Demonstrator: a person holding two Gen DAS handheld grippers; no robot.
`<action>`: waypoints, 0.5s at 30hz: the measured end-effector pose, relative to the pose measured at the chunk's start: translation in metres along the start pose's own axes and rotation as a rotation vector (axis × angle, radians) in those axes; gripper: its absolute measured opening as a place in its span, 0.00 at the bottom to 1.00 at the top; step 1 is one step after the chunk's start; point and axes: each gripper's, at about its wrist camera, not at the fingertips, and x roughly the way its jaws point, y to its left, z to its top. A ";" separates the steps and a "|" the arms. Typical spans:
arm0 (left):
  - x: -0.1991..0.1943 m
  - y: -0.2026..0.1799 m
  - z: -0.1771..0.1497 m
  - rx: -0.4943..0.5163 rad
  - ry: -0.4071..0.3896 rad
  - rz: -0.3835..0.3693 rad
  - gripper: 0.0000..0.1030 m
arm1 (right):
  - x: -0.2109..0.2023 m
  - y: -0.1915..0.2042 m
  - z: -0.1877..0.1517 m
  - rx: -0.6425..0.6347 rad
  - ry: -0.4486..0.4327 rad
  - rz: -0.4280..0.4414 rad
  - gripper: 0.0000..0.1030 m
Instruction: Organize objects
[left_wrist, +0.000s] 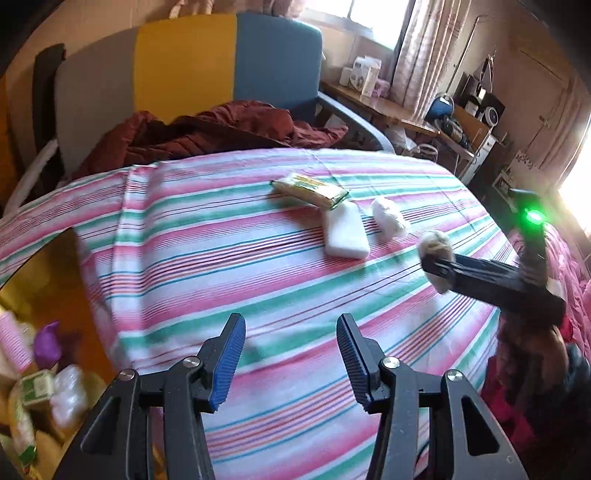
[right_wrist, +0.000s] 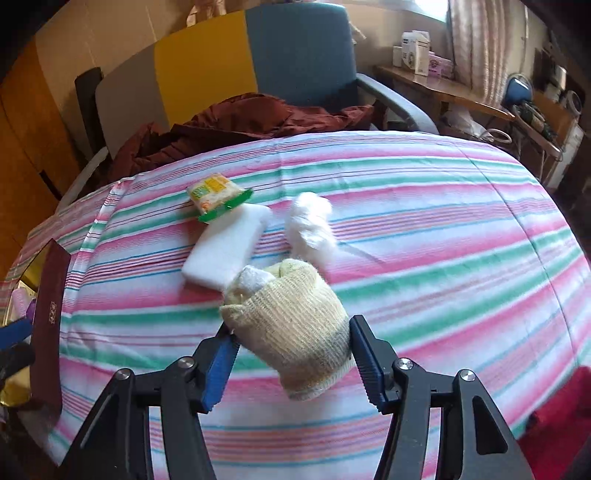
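My right gripper (right_wrist: 291, 350) is shut on a rolled cream knit sock (right_wrist: 291, 321) and holds it above the striped bed sheet (right_wrist: 443, 240); the left wrist view shows the sock (left_wrist: 436, 247) at that gripper's tip. Beyond it lie a white foam block (right_wrist: 225, 251), a yellow-green snack packet (right_wrist: 214, 192) and a white fluffy bundle (right_wrist: 310, 225). My left gripper (left_wrist: 291, 354) is open and empty over the near part of the sheet, apart from the block (left_wrist: 345, 230), packet (left_wrist: 310, 190) and bundle (left_wrist: 389, 214).
A maroon jacket (left_wrist: 207, 133) lies at the bed's far edge before a yellow-blue chair (left_wrist: 229, 62). A box of items (left_wrist: 33, 387) sits low left, its dark red lid (right_wrist: 48, 325) standing by the bed. A cluttered desk (left_wrist: 388, 103) stands at right.
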 end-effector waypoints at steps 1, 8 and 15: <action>0.006 -0.002 0.004 -0.003 0.007 -0.006 0.50 | -0.002 -0.003 -0.001 0.010 -0.006 0.002 0.58; 0.054 -0.030 0.035 0.027 0.059 -0.001 0.51 | -0.006 -0.020 0.008 0.073 -0.031 0.015 0.58; 0.101 -0.057 0.063 0.093 0.072 -0.014 0.72 | -0.011 -0.037 0.012 0.132 -0.031 0.021 0.59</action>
